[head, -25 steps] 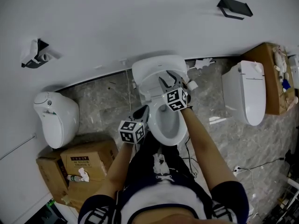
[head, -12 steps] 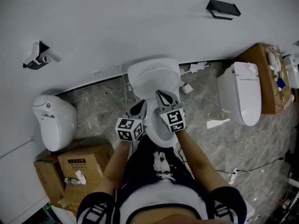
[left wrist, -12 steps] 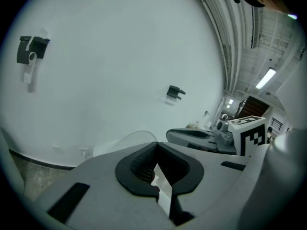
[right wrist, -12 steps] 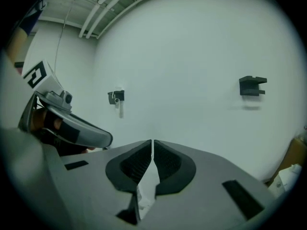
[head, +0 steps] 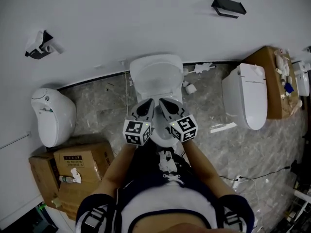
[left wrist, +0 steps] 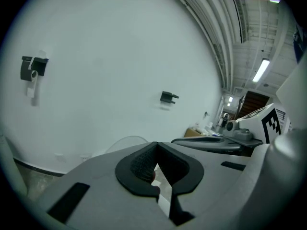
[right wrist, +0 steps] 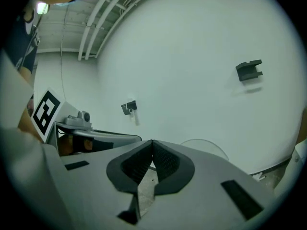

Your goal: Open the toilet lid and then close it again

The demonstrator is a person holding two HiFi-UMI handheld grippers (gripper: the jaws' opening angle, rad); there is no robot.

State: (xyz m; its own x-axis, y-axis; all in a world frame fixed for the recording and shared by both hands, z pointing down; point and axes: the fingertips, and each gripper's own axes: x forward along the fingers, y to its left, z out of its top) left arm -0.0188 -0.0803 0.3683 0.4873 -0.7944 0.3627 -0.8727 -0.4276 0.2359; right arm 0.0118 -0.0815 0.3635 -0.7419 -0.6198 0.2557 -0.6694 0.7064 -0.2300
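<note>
Toilet lid [head: 156, 79] stands raised, leaning back toward the white wall [head: 146, 18]. Its rounded top edge shows pale against that wall in both gripper views. Bowl [head: 162, 136] below it is largely covered by the two tools, so whether the seat is down or up with the lid cannot be told for sure.

Left gripper [head: 148, 104] and right gripper [head: 164, 104] hover side by side just in front of the lid, apart from it, both pointing at the wall. Left jaws are pressed together with nothing between them. Right jaws have just been closing and meet as well, likewise empty.

Opening looks done, and lowering looks like the step in hand. Doing it well probably means parting one pair of jaws and taking the lid by its top edge near the middle. From there it should swing forward on its hinge under control all the way down, rather than being left to drop. The idle tool is best kept out from between lid and bowl.

Around the fixture are a grey marble floor [head: 112, 106], a roll of paper [head: 191, 88] just beside the base, another toilet [head: 245, 101] well to the right, and cardboard boxes [head: 80, 164] to the left.
</note>
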